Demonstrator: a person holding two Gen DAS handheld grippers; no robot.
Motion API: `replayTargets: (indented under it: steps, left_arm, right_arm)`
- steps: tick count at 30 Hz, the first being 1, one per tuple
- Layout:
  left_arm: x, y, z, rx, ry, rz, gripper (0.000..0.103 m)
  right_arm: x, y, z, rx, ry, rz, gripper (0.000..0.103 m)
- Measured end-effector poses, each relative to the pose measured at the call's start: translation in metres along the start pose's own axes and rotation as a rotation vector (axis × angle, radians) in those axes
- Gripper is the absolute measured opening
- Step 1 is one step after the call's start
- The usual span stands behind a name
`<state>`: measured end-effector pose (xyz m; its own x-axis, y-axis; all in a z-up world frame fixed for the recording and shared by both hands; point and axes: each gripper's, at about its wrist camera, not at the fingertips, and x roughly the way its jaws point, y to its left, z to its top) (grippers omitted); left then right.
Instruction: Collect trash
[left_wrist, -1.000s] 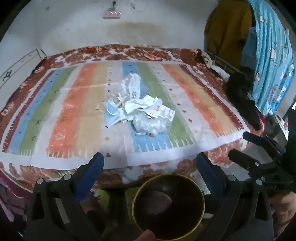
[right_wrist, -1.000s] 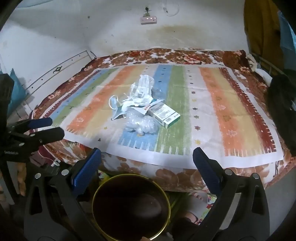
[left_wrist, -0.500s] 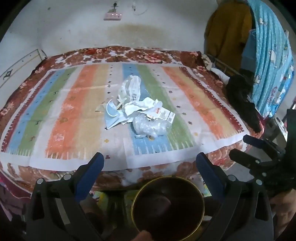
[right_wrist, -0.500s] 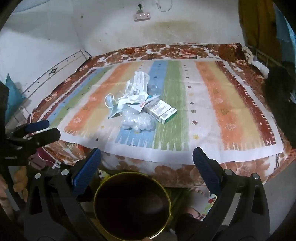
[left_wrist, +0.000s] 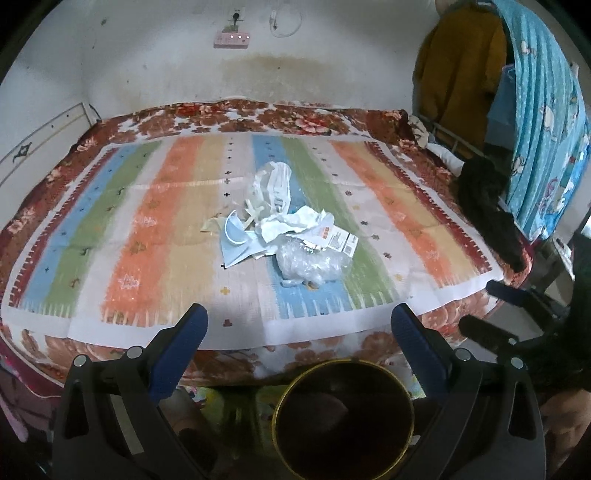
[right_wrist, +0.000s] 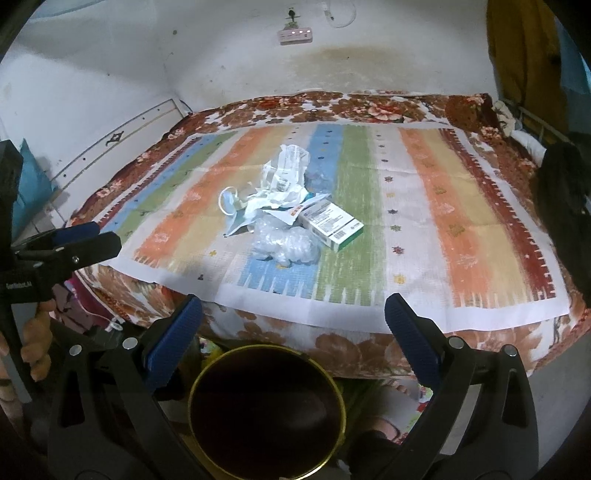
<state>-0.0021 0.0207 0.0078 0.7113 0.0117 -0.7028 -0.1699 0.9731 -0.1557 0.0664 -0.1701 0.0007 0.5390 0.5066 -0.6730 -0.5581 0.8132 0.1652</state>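
A heap of trash lies mid-bed on the striped cloth (left_wrist: 155, 236): a clear plastic bag (left_wrist: 310, 260), crumpled white paper (left_wrist: 291, 225), a blue face mask (left_wrist: 234, 240), a wrapper (left_wrist: 271, 184) and a white-green carton (right_wrist: 330, 223). A dark bin with a yellow rim (left_wrist: 343, 417) stands on the floor at the bed's front edge, also in the right wrist view (right_wrist: 267, 410). My left gripper (left_wrist: 299, 325) and right gripper (right_wrist: 293, 317) are both open and empty, held above the bin, short of the trash.
The bed has a floral blanket (left_wrist: 258, 114) under the cloth. Dark clothes (left_wrist: 487, 199) hang at the right edge by a blue curtain (left_wrist: 546, 110). A wall with a power strip (left_wrist: 232, 38) is behind. The other gripper shows at each view's side (right_wrist: 66, 247).
Both grippers have risen and tilted slightly, so the bed and trash heap sit lower in view. Nothing was grasped; the trash and bin have not moved.
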Motion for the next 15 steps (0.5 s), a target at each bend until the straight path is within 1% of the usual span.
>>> replayTargets:
  steps: [2,3,6,7,10,15]
  left_arm:
    - [0.0013,0.0022,0.0007,-0.003,0.011,-0.013,0.097]
    - [0.0031,0.0030,0.0008,-0.004,0.022,-0.006,0.097]
    - [0.0076,-0.0019,0.0004,0.010,0.029,0.026,0.097]
    - [0.0077,-0.0025,0.0005,0.017,0.026,0.038,0.097]
    - [0.0083,-0.0036,0.0008,0.031,0.022,0.071,0.097]
    - [0.0072,-0.0015,0.0012,0.023,0.023,0.060,0.097]
  right_arm:
    - [0.0002,0.0007,0.0007,-0.005,-0.003,-0.014,0.094]
    - [0.0006,0.0010,0.0007,-0.012,-0.002,-0.023,0.094]
    - [0.0041,0.0031,0.0019,-0.027,0.019,-0.030,0.094]
    - [0.0043,0.0032,0.0026,-0.029,0.021,-0.036,0.092]
    - [-0.0008,0.0020,0.0046,-0.024,-0.011,-0.065,0.093]
    - [0.0004,-0.0033,0.0044,0.003,-0.006,-0.066,0.093]
